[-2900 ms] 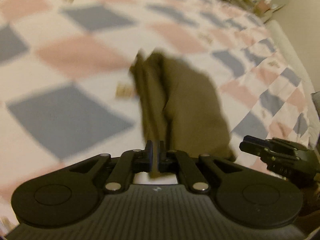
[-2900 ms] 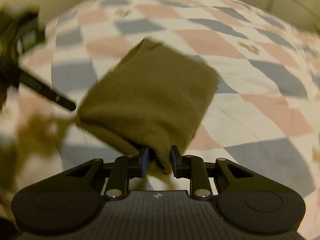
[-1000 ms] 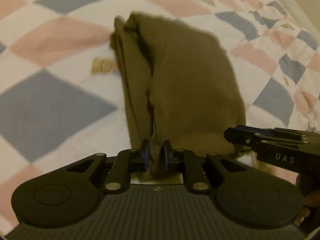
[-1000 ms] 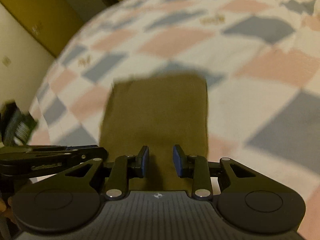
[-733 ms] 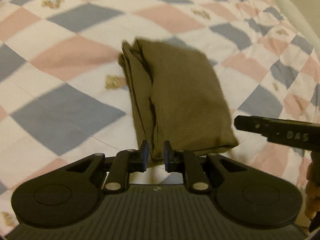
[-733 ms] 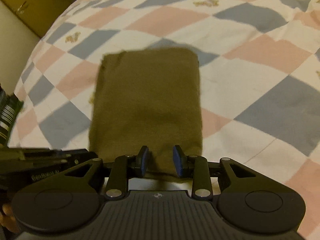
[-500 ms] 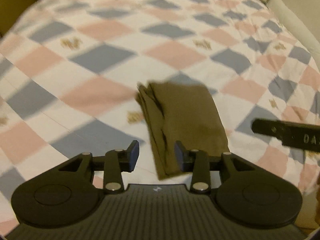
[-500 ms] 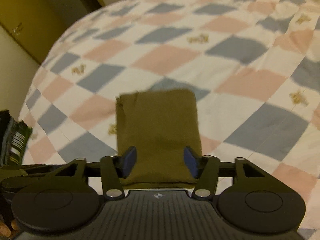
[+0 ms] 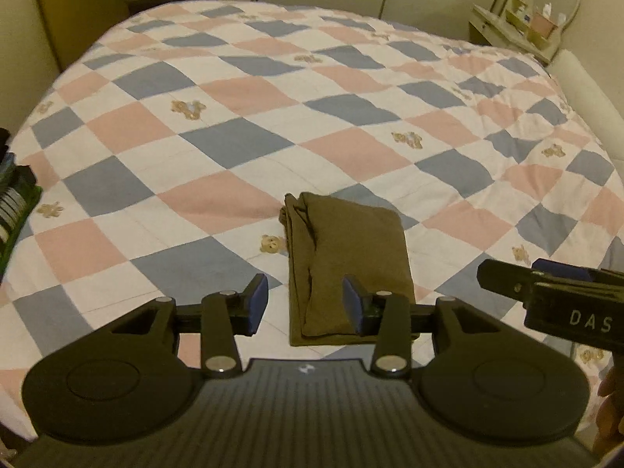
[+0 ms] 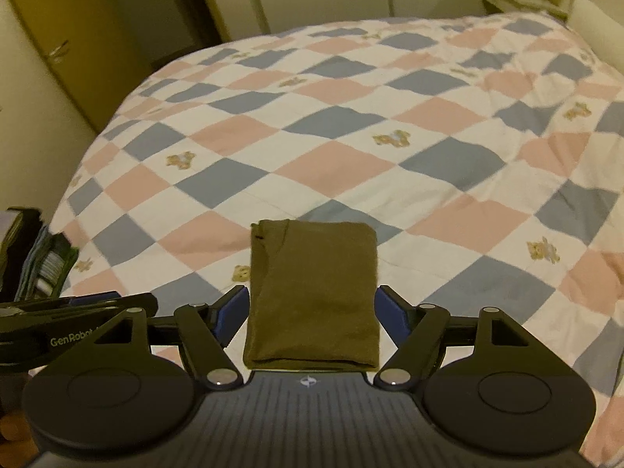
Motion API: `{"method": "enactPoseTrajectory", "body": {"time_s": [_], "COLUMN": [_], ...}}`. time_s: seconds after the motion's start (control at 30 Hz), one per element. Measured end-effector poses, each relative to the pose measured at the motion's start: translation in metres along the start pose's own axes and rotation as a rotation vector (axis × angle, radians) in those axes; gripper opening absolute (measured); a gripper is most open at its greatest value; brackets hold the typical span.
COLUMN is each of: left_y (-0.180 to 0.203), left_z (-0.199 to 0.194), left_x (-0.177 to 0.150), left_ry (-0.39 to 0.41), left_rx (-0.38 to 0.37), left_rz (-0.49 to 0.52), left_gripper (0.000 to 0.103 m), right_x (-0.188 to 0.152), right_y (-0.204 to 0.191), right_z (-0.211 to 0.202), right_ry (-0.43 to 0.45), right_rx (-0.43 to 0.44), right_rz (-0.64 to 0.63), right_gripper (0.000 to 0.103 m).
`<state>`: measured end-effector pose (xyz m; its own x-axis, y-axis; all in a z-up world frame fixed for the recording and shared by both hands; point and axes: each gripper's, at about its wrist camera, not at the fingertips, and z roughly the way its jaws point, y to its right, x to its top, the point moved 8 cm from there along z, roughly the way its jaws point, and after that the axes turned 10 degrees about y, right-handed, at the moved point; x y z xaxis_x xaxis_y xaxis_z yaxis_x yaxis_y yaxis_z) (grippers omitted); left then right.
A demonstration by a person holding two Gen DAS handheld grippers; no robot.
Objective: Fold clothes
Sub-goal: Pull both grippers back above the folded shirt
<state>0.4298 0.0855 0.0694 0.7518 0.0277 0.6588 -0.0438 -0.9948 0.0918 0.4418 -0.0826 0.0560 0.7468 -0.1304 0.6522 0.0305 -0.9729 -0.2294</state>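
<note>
An olive-green garment (image 9: 345, 257) lies folded into a small rectangle on the checked quilt, near the bed's front edge. It also shows in the right wrist view (image 10: 314, 296). My left gripper (image 9: 304, 306) is open and empty, raised above the garment's near end. My right gripper (image 10: 312, 312) is open wide and empty, raised above the garment's near edge. The right gripper's tip (image 9: 546, 284) shows at the right of the left wrist view. The left gripper's tip (image 10: 78, 312) shows at the left of the right wrist view.
The bed carries a pink, blue and white checked quilt (image 9: 241, 93) with small teddy bears. A stack of items (image 10: 35, 265) sits off the bed's left edge. A shelf unit (image 9: 522, 19) stands at the far right. Yellow cupboard doors (image 10: 78, 31) are at the far left.
Both grippers let go of the folded garment, opened wide and drew back and up from it. The garment now lies flat on the quilt.
</note>
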Motion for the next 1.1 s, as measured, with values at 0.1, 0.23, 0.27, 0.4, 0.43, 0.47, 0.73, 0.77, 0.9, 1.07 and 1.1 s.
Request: {"method": "enactPoseTrajectory", "body": {"time_s": [0.1, 0.23, 0.27, 0.4, 0.43, 0.47, 0.73, 0.77, 0.9, 1.07, 1.1], "left_y": [0.005, 0.01, 0.011, 0.015, 0.016, 0.016, 0.023, 0.023, 0.025, 0.024, 0.022], "left_z": [-0.016, -0.038, -0.043, -0.059, -0.061, -0.063, -0.072, -0.071, -0.068, -0.057, -0.052], "left_x": [0.001, 0.003, 0.003, 0.001, -0.001, -0.002, -0.015, -0.015, -0.017, -0.017, -0.018], "left_ry": [0.029, 0.068, 0.076, 0.1, 0.101, 0.102, 0.094, 0.091, 0.078, 0.055, 0.046], "left_rx": [0.02, 0.041, 0.045, 0.06, 0.062, 0.065, 0.081, 0.082, 0.085, 0.081, 0.075], "left_rz": [-0.016, -0.031, -0.035, -0.05, -0.052, -0.054, -0.06, -0.057, -0.049, -0.044, -0.049], "left_gripper": [0.041, 0.041, 0.041, 0.042, 0.043, 0.043, 0.045, 0.045, 0.046, 0.05, 0.053], "right_x": [0.002, 0.005, 0.006, 0.01, 0.01, 0.011, 0.008, 0.007, 0.004, 0.004, 0.003], "right_y": [0.001, 0.003, 0.003, 0.004, 0.004, 0.004, 0.008, 0.009, 0.011, 0.015, 0.016], "right_z": [-0.012, -0.026, -0.03, -0.043, -0.047, -0.05, -0.062, -0.062, -0.061, -0.055, -0.053], "right_ry": [0.013, 0.03, 0.036, 0.059, 0.064, 0.069, 0.081, 0.078, 0.071, 0.059, 0.056], "right_rx": [0.03, 0.063, 0.071, 0.098, 0.104, 0.11, 0.143, 0.146, 0.151, 0.152, 0.155], "right_rz": [-0.027, -0.056, -0.064, -0.097, -0.103, -0.11, -0.139, -0.14, -0.14, -0.129, -0.124], "right_gripper": [0.074, 0.074, 0.074, 0.074, 0.075, 0.075, 0.077, 0.077, 0.077, 0.077, 0.077]}}
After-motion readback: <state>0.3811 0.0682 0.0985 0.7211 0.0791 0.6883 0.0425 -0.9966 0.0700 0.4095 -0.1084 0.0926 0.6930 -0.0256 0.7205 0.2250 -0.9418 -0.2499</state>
